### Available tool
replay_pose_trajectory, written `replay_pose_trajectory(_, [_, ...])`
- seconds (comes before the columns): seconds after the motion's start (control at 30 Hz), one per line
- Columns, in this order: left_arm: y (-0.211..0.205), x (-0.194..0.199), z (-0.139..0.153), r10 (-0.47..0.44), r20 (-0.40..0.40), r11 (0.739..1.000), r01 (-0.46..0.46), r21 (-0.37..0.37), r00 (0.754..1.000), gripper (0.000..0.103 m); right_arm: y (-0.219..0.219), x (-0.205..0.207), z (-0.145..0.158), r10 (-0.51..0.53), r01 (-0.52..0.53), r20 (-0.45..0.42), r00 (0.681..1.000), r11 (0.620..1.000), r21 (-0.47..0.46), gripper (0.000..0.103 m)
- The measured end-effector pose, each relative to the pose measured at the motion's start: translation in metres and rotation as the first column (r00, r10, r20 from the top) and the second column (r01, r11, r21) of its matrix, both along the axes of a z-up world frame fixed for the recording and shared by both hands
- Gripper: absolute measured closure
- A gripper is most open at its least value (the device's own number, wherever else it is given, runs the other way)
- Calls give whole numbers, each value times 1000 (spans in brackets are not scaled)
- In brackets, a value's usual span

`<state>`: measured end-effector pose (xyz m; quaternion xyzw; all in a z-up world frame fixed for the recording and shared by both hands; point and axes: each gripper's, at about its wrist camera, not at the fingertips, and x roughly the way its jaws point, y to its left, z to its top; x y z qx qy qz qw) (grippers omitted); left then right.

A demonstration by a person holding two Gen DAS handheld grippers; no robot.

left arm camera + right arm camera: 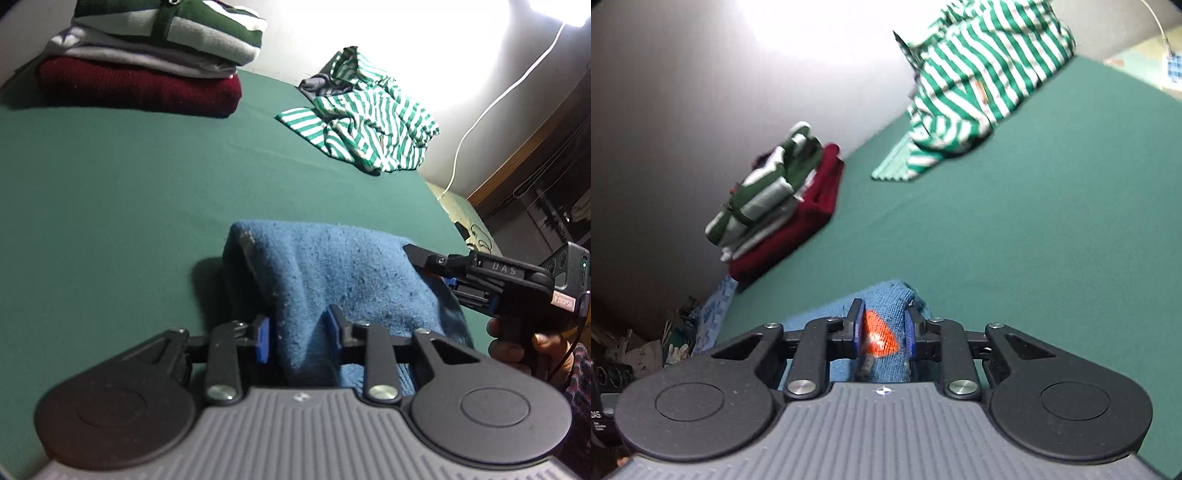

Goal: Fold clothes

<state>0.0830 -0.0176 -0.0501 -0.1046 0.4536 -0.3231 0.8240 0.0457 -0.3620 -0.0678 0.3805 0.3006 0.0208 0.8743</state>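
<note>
A blue knitted garment [332,266] lies bunched and partly raised on the green surface [110,192], close in front of both grippers. My left gripper [297,334] is open around a fold of it: the right pad touches the cloth and a thin dark gap shows at the left pad. My right gripper [428,266], held by a hand [517,347], comes in from the right with its fingers over the garment's right edge. In the right wrist view the right gripper [882,328] is shut on the blue garment [886,291], and an orange patch shows between its pads.
A stack of folded clothes [147,55] [775,206], dark red at the bottom and green and white on top, sits far left by the wall. A crumpled green-and-white striped garment [369,122] [979,74] lies at the far right. A white cable [498,99] hangs past the surface's right edge.
</note>
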Motion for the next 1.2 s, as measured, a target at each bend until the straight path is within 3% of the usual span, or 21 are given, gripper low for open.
replay_pose_trajectory(0.07, [3,-1,4,-12,9,1000,12,10,1000,70,-4,-5,6,22,-22,-1,1000,1000,-1,76])
replay_pose_trajectory(0.13, [8,-3,10,-18,25,999,17,29,1000,67,-2,-15,21,46,-46,-2,999,994,-103,65])
replay_pose_trajectory(0.2, [15,-10,22,-20,65,998,17,53,998,67,1,-30,40,46,-36,39,998,973,-229,65])
replay_pose_trajectory(0.3, [26,-31,48,-11,169,995,-7,104,986,72,16,-56,63,145,-106,115,983,950,-294,74])
replay_pose_trajectory(0.43, [27,-56,74,-17,214,1000,21,-14,977,72,49,-71,67,306,-240,121,944,891,-385,81])
replay_pose_trajectory(0.53, [4,-62,61,-61,190,998,64,-6,980,72,69,-64,54,359,-293,62,931,840,-457,85])
replay_pose_trajectory(0.63, [-16,-58,25,-88,115,994,80,70,989,75,75,-57,39,367,-317,-5,930,796,-515,90])
replay_pose_trajectory(0.67, [-19,-59,16,-93,107,992,83,93,990,70,76,-58,34,368,-319,-22,929,773,-549,90])
replay_pose_trajectory(0.73, [-16,-63,10,-90,146,991,74,108,985,62,76,-62,29,374,-316,-20,927,751,-580,91])
replay_pose_trajectory(0.93, [-10,-65,19,-99,167,986,73,153,981,63,88,-75,31,376,-298,-30,926,680,-670,88])
replay_pose_trajectory(0.97, [-8,-68,23,-100,172,984,71,162,980,72,90,-80,35,376,-293,-23,926,679,-673,88])
replay_pose_trajectory(1.0, [-7,-72,28,-103,182,983,73,167,978,73,91,-86,39,377,-285,-12,926,681,-674,88])
replay_pose_trajectory(1.13, [-10,-98,43,-136,224,985,106,139,965,69,96,-112,55,379,-256,35,925,688,-679,86])
replay_pose_trajectory(1.2, [-19,-104,40,-151,226,983,121,141,962,69,105,-113,50,381,-261,22,924,674,-691,86])
